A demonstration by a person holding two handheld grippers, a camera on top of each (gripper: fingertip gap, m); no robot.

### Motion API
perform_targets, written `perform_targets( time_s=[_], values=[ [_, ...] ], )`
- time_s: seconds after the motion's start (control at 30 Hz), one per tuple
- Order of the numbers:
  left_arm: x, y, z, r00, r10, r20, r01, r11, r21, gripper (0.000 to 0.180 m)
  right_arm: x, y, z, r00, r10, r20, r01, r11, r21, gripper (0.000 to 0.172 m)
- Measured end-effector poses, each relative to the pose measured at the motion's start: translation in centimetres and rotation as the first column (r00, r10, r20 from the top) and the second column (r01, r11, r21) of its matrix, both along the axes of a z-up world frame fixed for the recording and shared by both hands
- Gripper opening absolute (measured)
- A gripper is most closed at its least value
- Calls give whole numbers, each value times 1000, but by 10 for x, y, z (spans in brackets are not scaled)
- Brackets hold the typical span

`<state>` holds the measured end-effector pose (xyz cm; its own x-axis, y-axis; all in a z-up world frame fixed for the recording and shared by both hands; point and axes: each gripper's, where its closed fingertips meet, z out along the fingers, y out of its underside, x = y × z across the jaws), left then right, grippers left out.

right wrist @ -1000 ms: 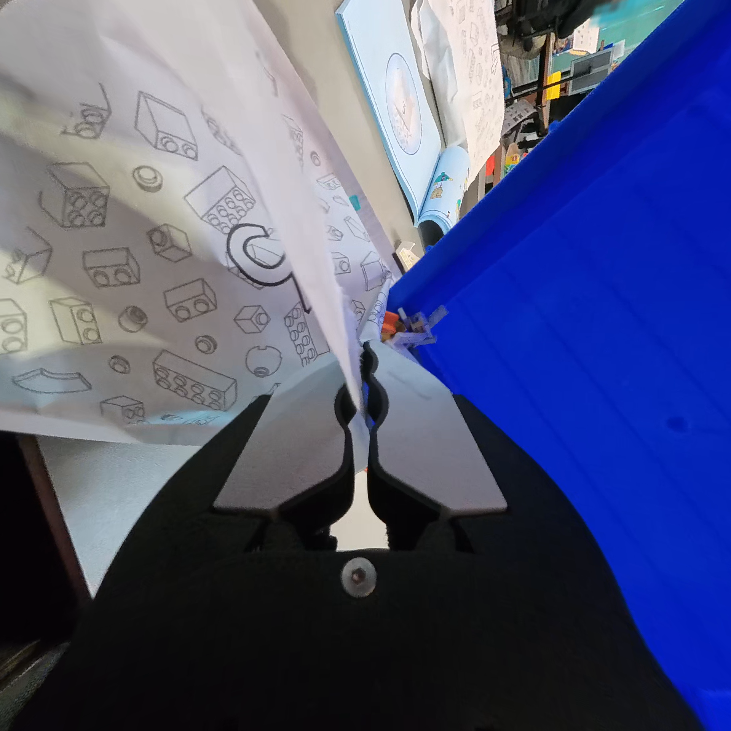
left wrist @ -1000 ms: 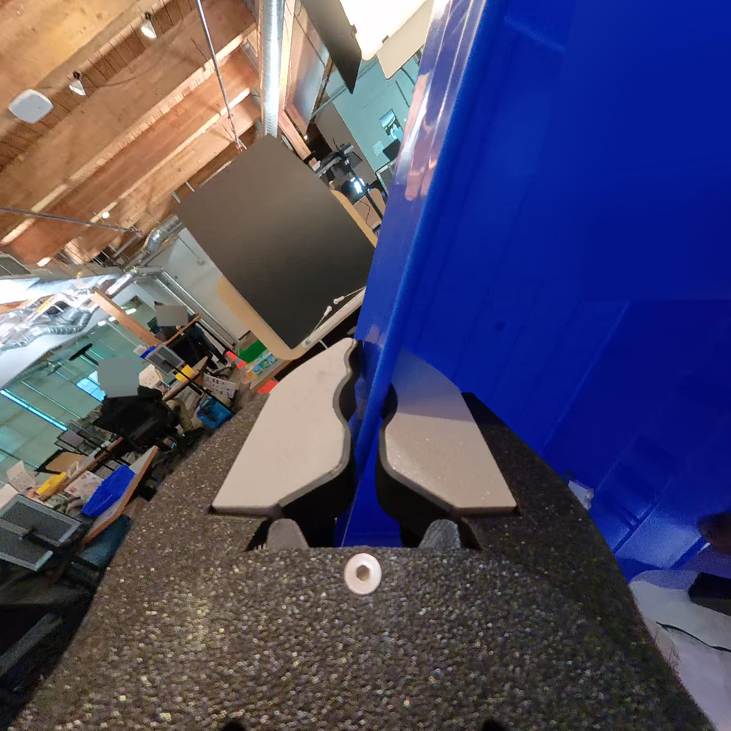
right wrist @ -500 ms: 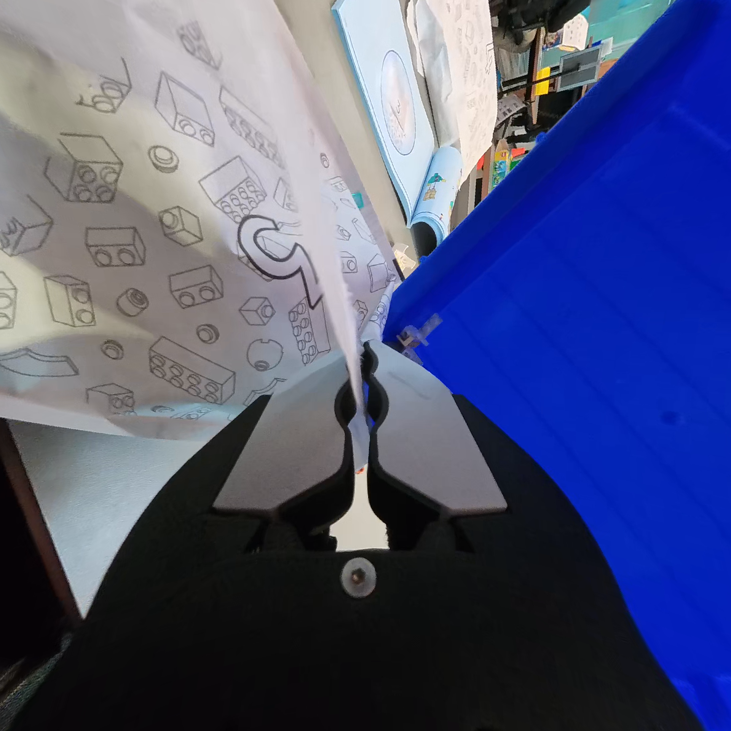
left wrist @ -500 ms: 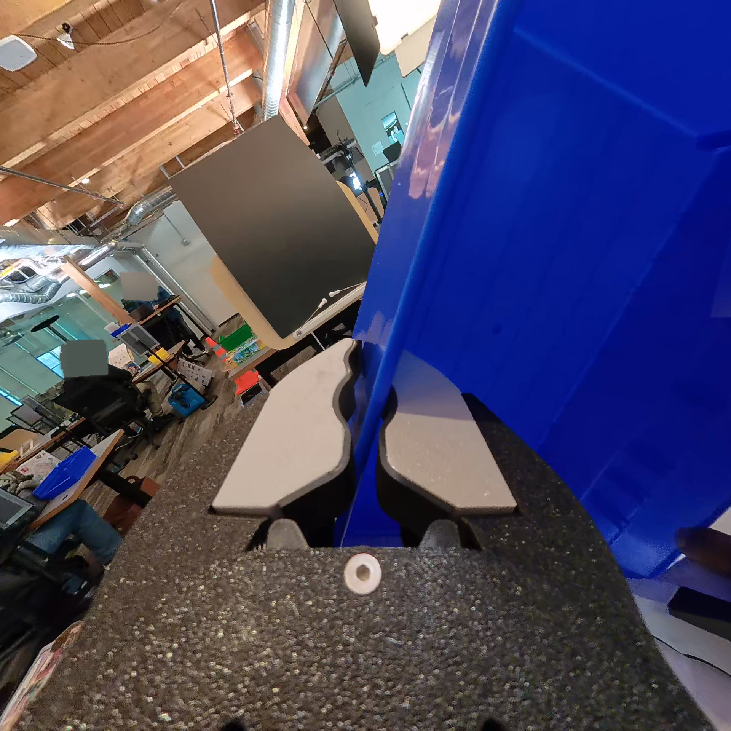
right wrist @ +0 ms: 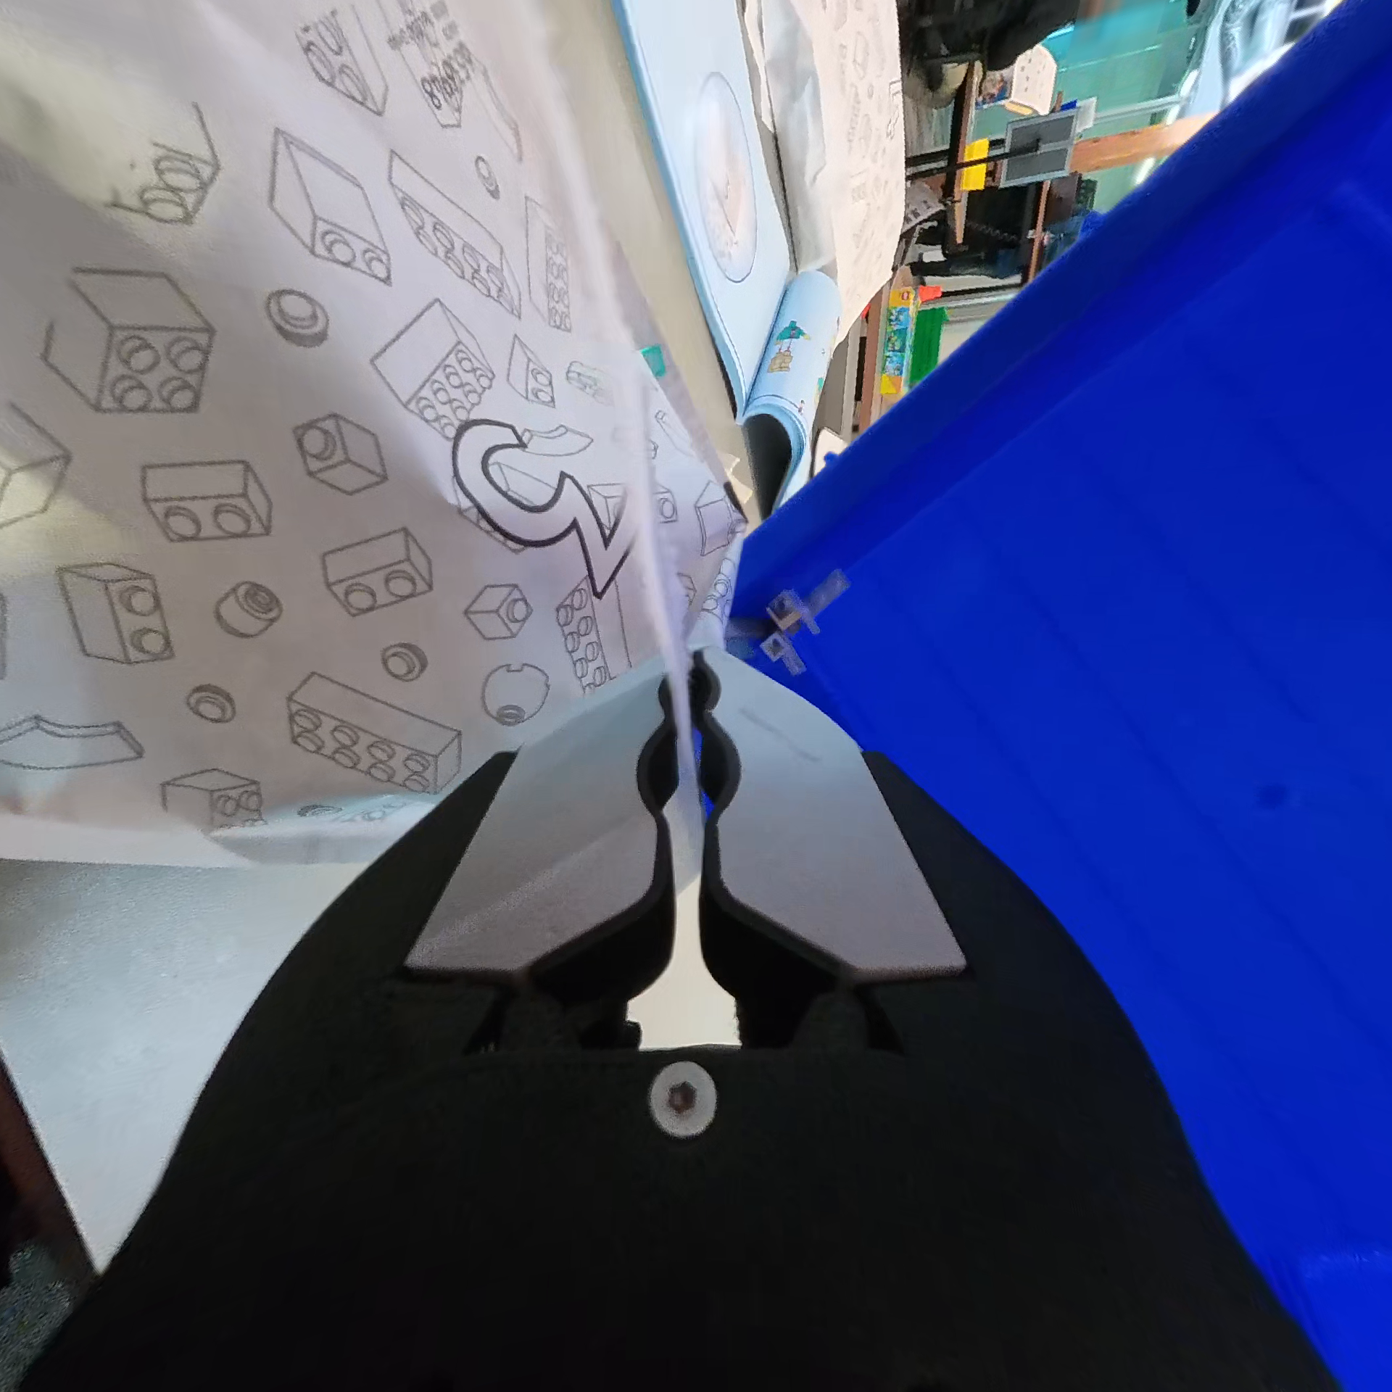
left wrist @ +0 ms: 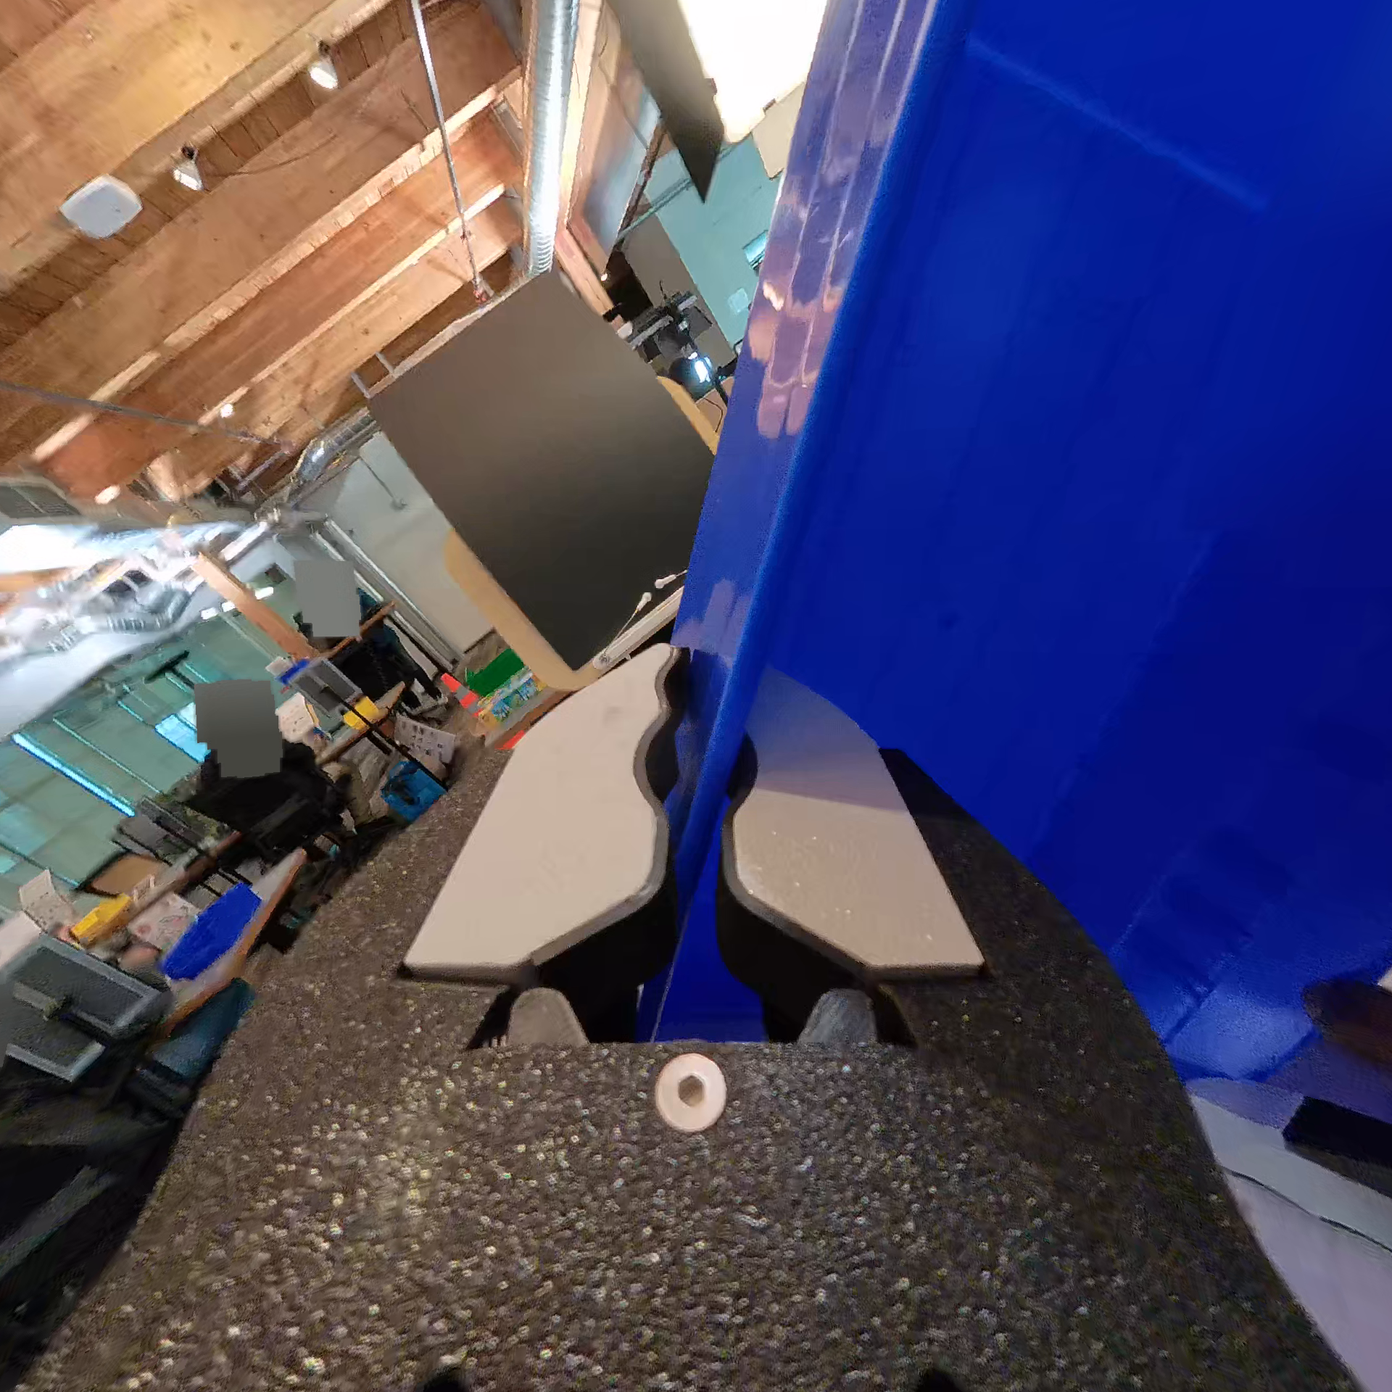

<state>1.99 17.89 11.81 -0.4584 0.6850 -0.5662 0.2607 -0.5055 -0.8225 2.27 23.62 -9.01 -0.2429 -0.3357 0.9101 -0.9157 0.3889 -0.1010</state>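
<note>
Left tool (left wrist: 697, 708): fingers clamped on blue bin (left wrist: 1054, 527) wall, bin tilted as before. Right tool (right wrist: 689, 678): nipped shut on white printed paper bag (right wrist: 301, 452), lower centre; clear small pieces (right wrist: 791, 625) now slid deeper onto bin wall (right wrist: 1130, 602). Booklet (right wrist: 700, 151) on bench (right wrist: 113, 941), upper centre.

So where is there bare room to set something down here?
Bare grey tabletop shows below the printed paper bag, left of the right gripper. Farther back it is crowded: booklets and the blue bin.
</note>
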Motion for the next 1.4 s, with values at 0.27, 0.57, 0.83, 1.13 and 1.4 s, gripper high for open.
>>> perform_targets(
  time_s=[0.27, 0.57, 0.83, 1.13, 1.4],
  values=[
    [-5, 5, 0, 1000, 11, 26, -9, 995, -96, 6, 2, 1, 1, 1000, 16, 1, -16, 1000, -3, 1],
    [-7, 14, -1, 1000, -5, 28, 9, 989, -144, 6, 0, -1, 0, 1000, 12, -7, -12, 1000, 0, 0],
    [-12, 28, -2, 998, -24, 53, 35, 975, -220, 5, -3, -3, -3, 1000, 0, -7, 0, 1000, 11, 0],
    [-10, 32, 2, 999, -19, 43, 28, 976, -215, 5, -1, -3, -3, 1000, 4, -9, -4, 1000, 7, 1],
    [-6, 21, 8, 1000, 8, 3, -7, 987, -162, 6, 0, -3, -4, 1000, 9, -6, -9, 1000, -2, 1]
  ],
)
